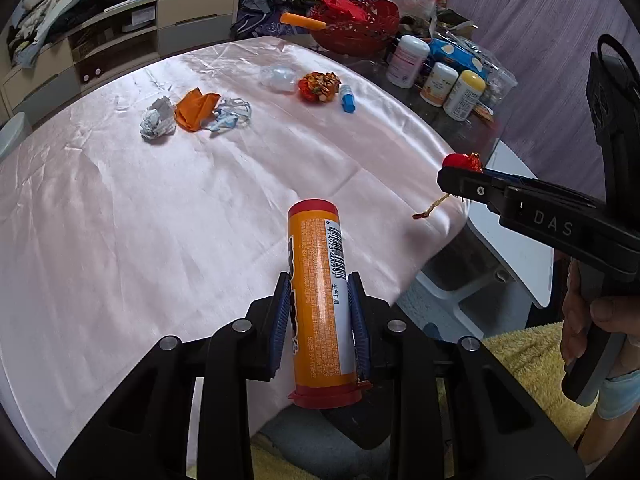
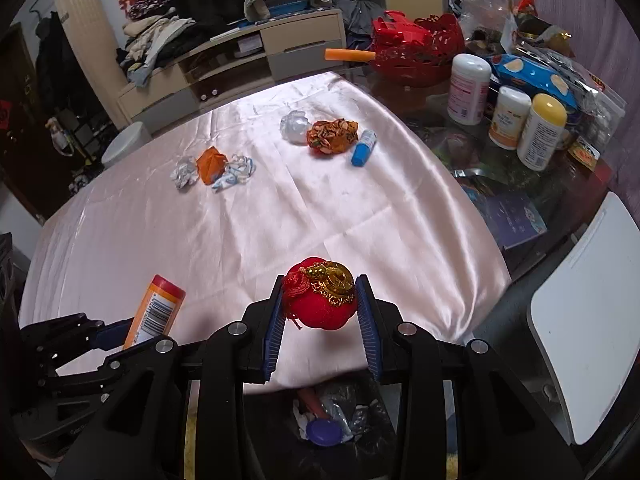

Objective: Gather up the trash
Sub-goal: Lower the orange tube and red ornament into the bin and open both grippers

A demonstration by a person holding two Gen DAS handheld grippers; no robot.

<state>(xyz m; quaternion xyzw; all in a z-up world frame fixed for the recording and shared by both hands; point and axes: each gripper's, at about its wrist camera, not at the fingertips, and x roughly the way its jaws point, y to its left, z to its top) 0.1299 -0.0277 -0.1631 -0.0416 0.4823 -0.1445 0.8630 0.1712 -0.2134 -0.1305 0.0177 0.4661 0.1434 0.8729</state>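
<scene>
An orange tube (image 1: 322,300) with red caps is clamped between the blue pads of the left gripper (image 1: 322,320), lifted above the near edge of the pink tablecloth (image 1: 160,220); a barcode is seen along the tube's side. A red stuffed ornament (image 2: 320,300) with gold trim is pinched between the pads of the right gripper (image 2: 320,312), held above the cloth's near edge; a bin (image 2: 332,420) lined with a dark bag is seen directly below it, with a blue lid and scraps inside. Farther out on the cloth, crumpled paper (image 1: 157,120), an orange wrapper (image 1: 196,110) and a face mask (image 1: 232,116) are bunched together, touching; well apart from them, a clear plastic wad (image 1: 278,76), a crumpled snack bag (image 1: 319,86) and a small blue tube (image 1: 347,98) are laid side by side. Beyond the cloth, bottles (image 2: 504,108) and a red basket (image 2: 416,56) are stood on the glass tabletop.
</scene>
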